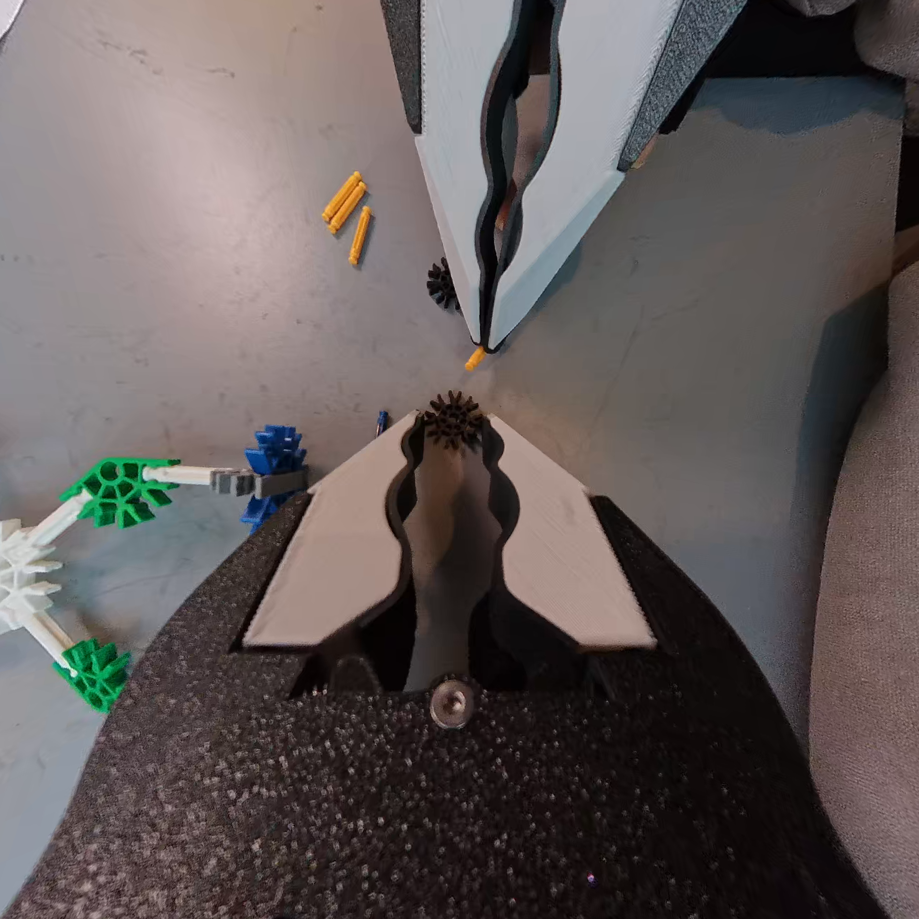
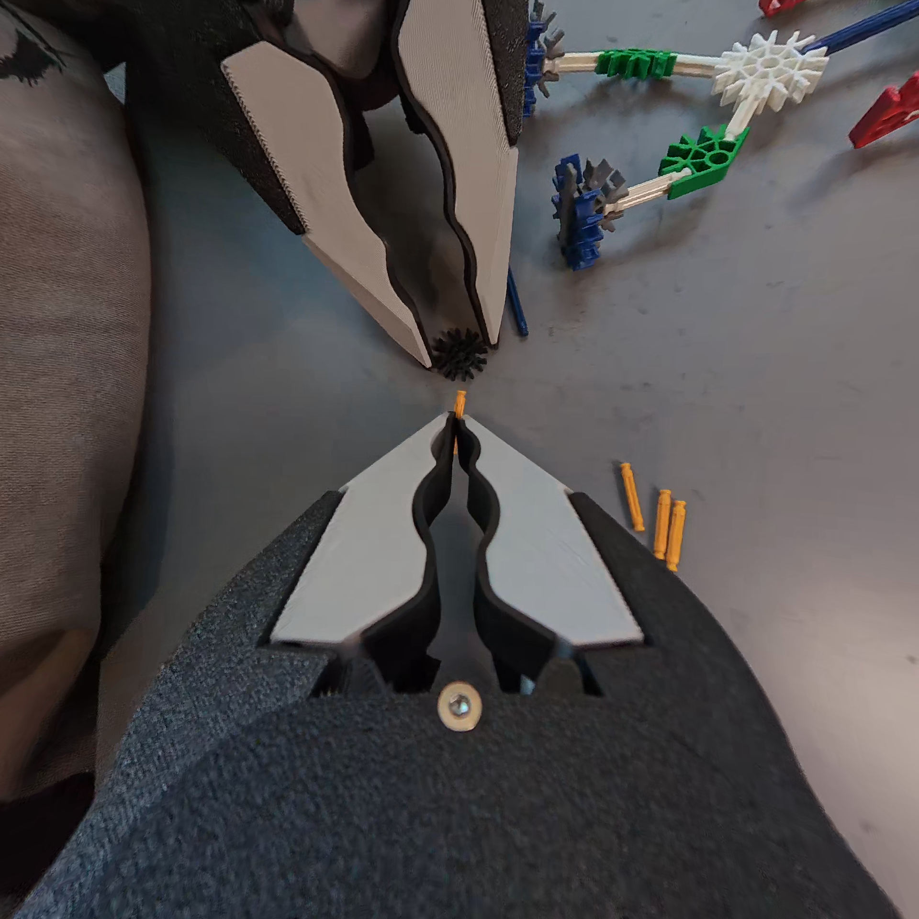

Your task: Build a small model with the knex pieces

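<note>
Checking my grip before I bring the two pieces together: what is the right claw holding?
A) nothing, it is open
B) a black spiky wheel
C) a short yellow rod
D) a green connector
C: the right claw is shut on a short yellow rod whose end sticks out past its tips, while the black spiky wheel sits in the left claw.

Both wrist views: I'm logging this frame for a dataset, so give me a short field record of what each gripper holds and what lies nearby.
left gripper: shut on a black spiky plastic snowflake connector
right gripper: shut on a short yellow plastic rod
gap: rod tip faces the connector, apart
loose on grey tabletop: three yellow plastic rods, another black connector
beside: green, white and blue rod-and-connector assembly
</note>
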`<state>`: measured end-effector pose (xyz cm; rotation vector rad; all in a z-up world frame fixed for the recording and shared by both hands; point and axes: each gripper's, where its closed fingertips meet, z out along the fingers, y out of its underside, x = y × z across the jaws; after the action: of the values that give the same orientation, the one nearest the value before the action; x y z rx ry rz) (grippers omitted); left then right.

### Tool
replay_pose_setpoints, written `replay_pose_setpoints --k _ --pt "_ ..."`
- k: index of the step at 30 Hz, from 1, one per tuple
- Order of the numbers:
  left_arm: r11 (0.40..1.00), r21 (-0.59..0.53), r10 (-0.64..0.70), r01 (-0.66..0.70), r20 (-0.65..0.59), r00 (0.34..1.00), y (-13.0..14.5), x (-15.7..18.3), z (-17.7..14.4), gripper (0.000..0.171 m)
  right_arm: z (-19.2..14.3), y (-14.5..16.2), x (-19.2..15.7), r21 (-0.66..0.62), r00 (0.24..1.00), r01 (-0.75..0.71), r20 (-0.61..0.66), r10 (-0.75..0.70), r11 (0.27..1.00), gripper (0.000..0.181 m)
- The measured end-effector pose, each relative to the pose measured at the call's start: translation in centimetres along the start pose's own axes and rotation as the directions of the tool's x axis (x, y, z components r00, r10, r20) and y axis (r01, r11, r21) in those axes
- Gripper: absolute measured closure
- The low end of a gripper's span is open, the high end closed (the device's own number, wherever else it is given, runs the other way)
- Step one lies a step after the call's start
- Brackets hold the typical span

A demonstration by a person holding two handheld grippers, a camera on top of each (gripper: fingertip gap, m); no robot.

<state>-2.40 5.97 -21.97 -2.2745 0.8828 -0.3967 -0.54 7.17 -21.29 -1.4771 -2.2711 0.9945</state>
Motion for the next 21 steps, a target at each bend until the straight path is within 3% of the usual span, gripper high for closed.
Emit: replay_pose_setpoints --k 7,16,21 --pt "0.978 0.026 0.207 -0.206 -0.193 0.959 0.3 1.9 -0.2 0.15 0.3 0.3 -1.8 -0.055 0.982 0.187 0.024 -0.186 0.981 0.181" --pt "0.96 0.054 0.276 -0.274 -0.33 0.903 0.5 2.5 -0.4 0.15 0.8 0.0 -2.3 -0.085 0.969 0.245 0.036 -0.243 0.966 0.181" --pt "0.961 0.064 0.276 -0.271 -0.333 0.901 0.5 2.6 -0.4 0.15 0.9 -0.1 -2.1 -0.09 0.969 0.248 0.028 -0.246 0.965 0.181"
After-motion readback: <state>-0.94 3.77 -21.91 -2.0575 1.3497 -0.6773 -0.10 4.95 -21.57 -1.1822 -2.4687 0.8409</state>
